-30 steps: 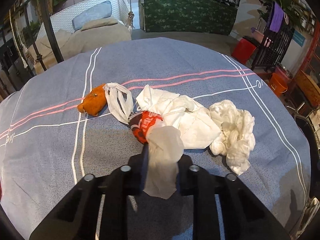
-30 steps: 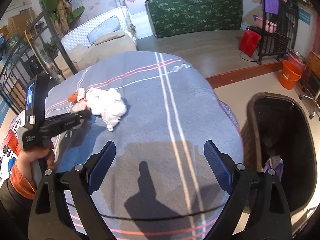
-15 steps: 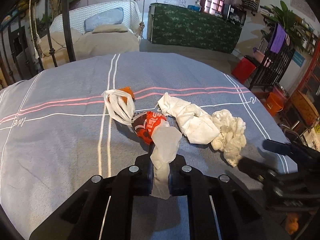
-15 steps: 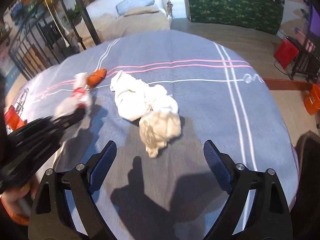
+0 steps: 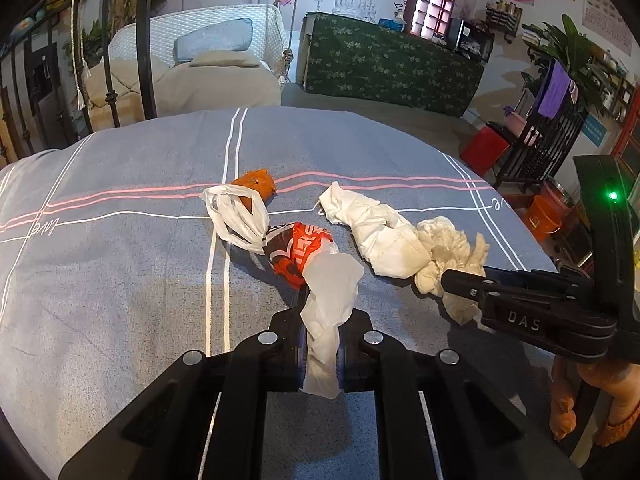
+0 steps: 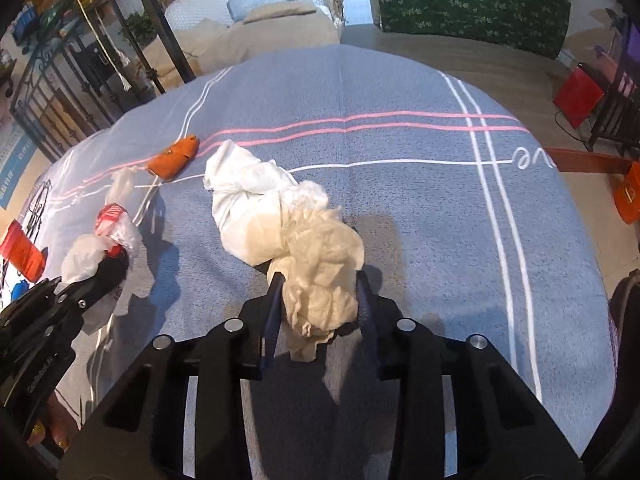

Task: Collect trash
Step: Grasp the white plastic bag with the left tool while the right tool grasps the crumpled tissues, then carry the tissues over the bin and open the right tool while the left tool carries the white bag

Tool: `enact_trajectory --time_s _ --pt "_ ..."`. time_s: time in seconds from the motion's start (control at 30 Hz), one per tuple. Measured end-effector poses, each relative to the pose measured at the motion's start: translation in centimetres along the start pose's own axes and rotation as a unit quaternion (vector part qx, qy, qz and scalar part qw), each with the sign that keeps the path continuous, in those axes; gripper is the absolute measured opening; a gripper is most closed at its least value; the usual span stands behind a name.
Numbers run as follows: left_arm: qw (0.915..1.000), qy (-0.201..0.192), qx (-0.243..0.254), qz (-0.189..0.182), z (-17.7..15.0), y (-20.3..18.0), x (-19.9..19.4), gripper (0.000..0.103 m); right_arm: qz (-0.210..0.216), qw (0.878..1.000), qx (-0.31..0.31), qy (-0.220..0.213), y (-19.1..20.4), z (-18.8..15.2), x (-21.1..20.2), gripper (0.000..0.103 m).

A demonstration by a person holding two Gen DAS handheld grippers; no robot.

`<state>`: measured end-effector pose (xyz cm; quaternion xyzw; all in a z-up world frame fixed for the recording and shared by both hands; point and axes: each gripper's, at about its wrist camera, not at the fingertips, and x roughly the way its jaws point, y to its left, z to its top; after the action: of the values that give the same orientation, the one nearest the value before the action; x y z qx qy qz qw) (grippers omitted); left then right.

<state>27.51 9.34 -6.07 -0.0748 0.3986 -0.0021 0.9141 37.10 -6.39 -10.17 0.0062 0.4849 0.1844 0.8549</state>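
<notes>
On the grey-blue striped tablecloth (image 6: 400, 200) lies a heap of trash. My left gripper (image 5: 320, 320) is shut on the white end of a red-and-white plastic bag (image 5: 302, 252); the bag's handles trail towards an orange scrap (image 5: 256, 182). My right gripper (image 6: 320, 292) points down on a crumpled cream tissue (image 6: 320, 264). Its jaws are closing, and the wad fills the gap and touches both pads. A larger white paper bundle (image 6: 248, 196) lies against the tissue. In the left wrist view the right gripper (image 5: 448, 280) reaches into the tissue (image 5: 452, 240).
A dark bin (image 6: 628, 300) shows at the right edge past the table. An orange bucket (image 5: 540, 216) and a red box (image 5: 484, 148) stand on the floor beyond the table. A red object (image 6: 20, 248) sits at the far left. A hand (image 5: 568, 408) holds the right gripper.
My right gripper swung from the bin side across the table onto the cream tissue, and its jaws narrowed around it. The left gripper kept its hold on the bag, which lifted slightly.
</notes>
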Motion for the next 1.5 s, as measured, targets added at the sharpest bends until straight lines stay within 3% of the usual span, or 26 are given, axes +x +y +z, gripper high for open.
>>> enact_trajectory --time_s 0.33,0.9,1.17,1.5 --pt "0.9996 -0.021 0.013 -0.01 -0.6 -1.4 -2.4 0.011 -0.007 0.999 0.016 -0.05 -0.6 -2.5 -4.4 0.033" --pt "0.9938 -0.038 0.07 -0.078 -2.3 -7.5 -4.7 0.011 -0.036 0.99 0.075 -0.111 -5.6 -10.0 -12.9 0.033" --pt "0.9853 -0.034 0.115 -0.121 -4.0 -12.7 -5.1 0.011 -0.067 0.981 0.13 -0.128 -10.0 -13.8 -15.9 0.033" --pt "0.9653 -0.032 0.184 -0.182 -5.7 -18.9 -5.0 0.011 -0.121 0.964 0.187 -0.143 -16.0 -17.6 -18.7 0.033"
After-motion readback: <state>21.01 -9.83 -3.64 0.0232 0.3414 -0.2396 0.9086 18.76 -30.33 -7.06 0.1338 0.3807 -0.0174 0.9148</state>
